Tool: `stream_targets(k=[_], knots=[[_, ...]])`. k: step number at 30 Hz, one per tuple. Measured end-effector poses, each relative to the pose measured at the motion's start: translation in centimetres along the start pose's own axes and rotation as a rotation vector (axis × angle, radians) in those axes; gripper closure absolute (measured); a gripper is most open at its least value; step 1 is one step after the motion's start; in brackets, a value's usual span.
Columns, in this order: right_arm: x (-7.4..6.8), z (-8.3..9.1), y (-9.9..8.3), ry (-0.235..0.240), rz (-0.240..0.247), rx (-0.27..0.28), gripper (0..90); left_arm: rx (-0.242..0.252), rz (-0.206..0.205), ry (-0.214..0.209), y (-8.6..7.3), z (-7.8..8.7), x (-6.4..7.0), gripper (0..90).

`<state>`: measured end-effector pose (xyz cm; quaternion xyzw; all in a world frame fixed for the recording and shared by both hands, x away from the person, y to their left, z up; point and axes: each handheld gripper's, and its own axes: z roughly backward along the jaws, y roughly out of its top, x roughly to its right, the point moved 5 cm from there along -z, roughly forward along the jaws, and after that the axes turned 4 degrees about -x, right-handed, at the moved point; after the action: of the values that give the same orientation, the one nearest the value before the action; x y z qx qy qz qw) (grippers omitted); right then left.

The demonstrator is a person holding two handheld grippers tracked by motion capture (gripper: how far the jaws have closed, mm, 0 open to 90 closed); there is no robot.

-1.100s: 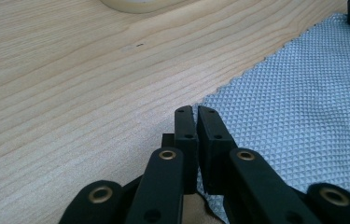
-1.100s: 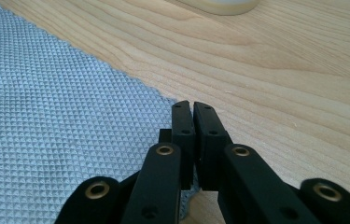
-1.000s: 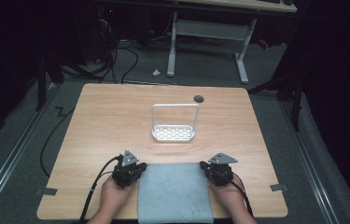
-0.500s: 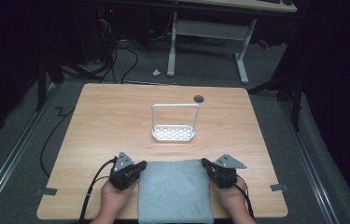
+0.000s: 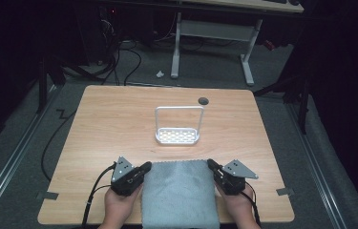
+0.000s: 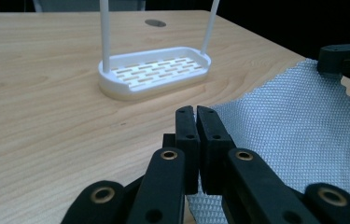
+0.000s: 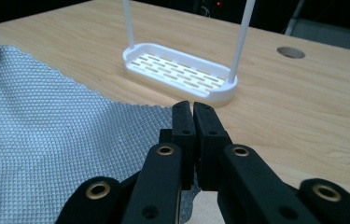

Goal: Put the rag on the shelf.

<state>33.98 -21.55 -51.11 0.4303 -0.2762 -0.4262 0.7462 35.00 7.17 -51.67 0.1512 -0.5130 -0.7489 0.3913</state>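
Note:
A grey waffle-weave cloth (image 5: 179, 195) lies flat at the table's front edge, between the person's two hands. My left gripper (image 5: 145, 166) is shut, with its tips over the cloth's far left corner (image 6: 219, 109). My right gripper (image 5: 211, 163) is shut too, tips over the far right corner (image 7: 163, 112). In both gripper views the cloth (image 6: 294, 126) (image 7: 46, 130) runs under the jaws, and no fabric shows between them. A white rack (image 5: 178, 136) with a slotted base and a tall hoop stands at mid-table, beyond both grippers.
The wooden table (image 5: 110, 124) has a dark round hole (image 5: 203, 100) near its far edge, behind the rack. Cables trail from both grippers over the front edge. A desk frame and floor cables lie beyond the table.
Both hands drew slightly back and outward, and the jaws turned inward toward the cloth's far corners. The cloth's far edge now sits a little farther from the person and looks wider.

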Motion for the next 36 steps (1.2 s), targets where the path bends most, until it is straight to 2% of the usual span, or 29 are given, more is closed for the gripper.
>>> stream_targets(k=[9,13,16,24,26,27,28,36], knots=[[-0.2,1.3,1.6,-0.014,-0.002,0.071,88.9,0.053,-0.003,0.007,1.4,0.8,-0.1,88.2],[-0.1,1.9,2.5,-0.014,-0.007,0.109,88.9,0.082,-0.032,0.015,2.3,1.4,0.4,88.2],[-0.2,2.4,3.0,-0.017,-0.009,0.131,88.9,0.102,-0.030,0.011,3.0,1.8,0.6,88.2],[-0.1,3.3,5.1,-0.042,0.013,0.192,88.9,0.161,-0.047,0.025,5.1,2.7,0.9,88.5],[0.0,3.4,6.2,-0.043,0.012,0.217,89.0,0.186,-0.062,0.040,6.1,3.0,1.0,88.5],[0.0,3.5,6.6,-0.046,0.010,0.224,89.0,0.186,-0.062,0.040,6.1,3.0,1.0,88.5],[0.1,3.6,7.1,-0.051,0.013,0.237,89.0,0.212,-0.064,0.049,6.9,3.3,1.0,88.6],[0.5,4.1,10.4,-0.065,0.010,0.298,89.0,0.272,-0.073,0.075,9.7,4.1,0.4,88.6]])
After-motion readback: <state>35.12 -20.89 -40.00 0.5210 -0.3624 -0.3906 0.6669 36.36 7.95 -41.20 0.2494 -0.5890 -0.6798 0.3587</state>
